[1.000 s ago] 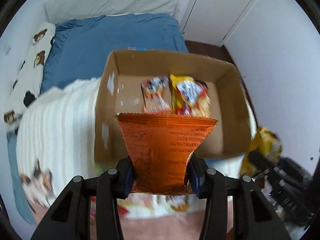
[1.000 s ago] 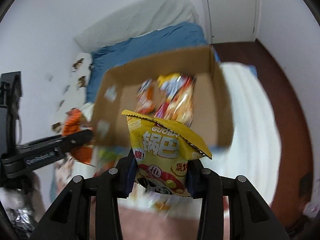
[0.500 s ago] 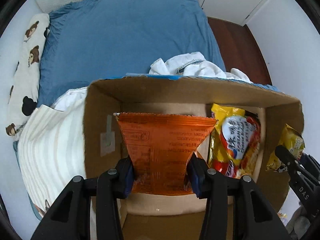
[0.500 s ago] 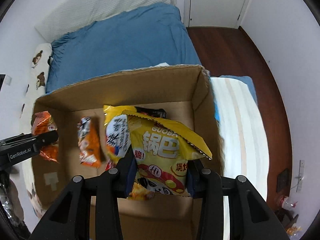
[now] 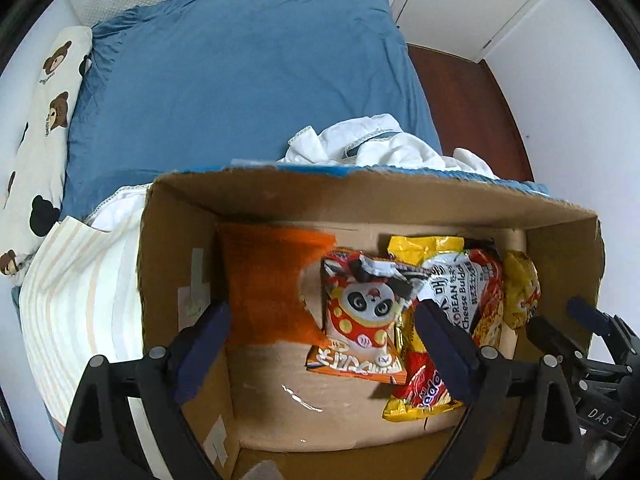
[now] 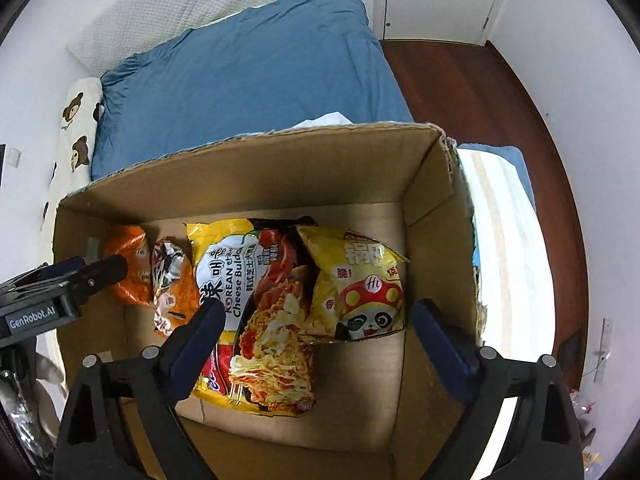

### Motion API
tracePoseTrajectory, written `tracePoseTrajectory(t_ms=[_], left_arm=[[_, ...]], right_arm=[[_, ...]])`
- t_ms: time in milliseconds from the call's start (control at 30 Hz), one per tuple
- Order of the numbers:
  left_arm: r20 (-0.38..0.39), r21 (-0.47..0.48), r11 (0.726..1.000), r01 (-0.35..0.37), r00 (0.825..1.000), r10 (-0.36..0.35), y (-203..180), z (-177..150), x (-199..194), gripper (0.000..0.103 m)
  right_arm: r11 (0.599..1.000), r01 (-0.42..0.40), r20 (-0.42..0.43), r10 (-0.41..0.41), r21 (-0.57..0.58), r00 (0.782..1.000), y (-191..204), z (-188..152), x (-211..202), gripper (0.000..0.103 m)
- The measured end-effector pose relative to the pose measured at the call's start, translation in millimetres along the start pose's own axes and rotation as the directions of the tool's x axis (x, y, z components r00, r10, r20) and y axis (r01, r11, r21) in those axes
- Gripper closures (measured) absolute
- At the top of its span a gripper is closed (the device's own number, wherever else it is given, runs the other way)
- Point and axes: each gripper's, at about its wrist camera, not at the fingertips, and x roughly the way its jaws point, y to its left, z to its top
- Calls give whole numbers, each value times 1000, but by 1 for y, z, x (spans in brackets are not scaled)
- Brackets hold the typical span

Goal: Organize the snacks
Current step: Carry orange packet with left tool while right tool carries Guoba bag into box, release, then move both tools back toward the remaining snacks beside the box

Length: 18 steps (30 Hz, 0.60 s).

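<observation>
Left gripper point(image 5: 324, 332): jaws opening, standing wide, gripping nothing; the orange packet point(image 5: 268, 284) is lying blurred below them, clear of both pads.
Right gripper point(image 6: 316, 332): jaws opening, standing wide, gripping nothing; the yellow panda packet point(image 6: 356, 284) is lying below, free of the pads.
Cardboard box point(image 6: 256, 168): sitting on the bed, both grippers pointing down into it.
Orange packet: resting by the box's left wall.
Small panda packet point(image 5: 360, 312): lying just beside the orange packet, on its right.
Noodle packet point(image 6: 260, 304): lying mid-floor, its right edge overlapped by the yellow panda packet.
Yellow panda packet: lying nearest the right wall.
Blue bedcover point(image 6: 248, 80): spreading beyond the box's far wall.
</observation>
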Motion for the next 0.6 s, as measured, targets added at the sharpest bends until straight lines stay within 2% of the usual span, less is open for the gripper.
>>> tracePoseTrajectory(t_ms=[233,300,600], left_arm=[[63,10,1000,-5,998,4,-4,-29,-24,9],[87,19,1000,-11,996,9,-5,-42,-32,9],[215,33,999,-13,976,5,-8,-107,-82,9]], right_arm=[[1000,-5,32,6,-16,999,5,-28,-16,5],[1000,-6,48,6,-14,999,6,-38,-22,2],[999,10,175,-4,-35,985,17,-91,-68,2]])
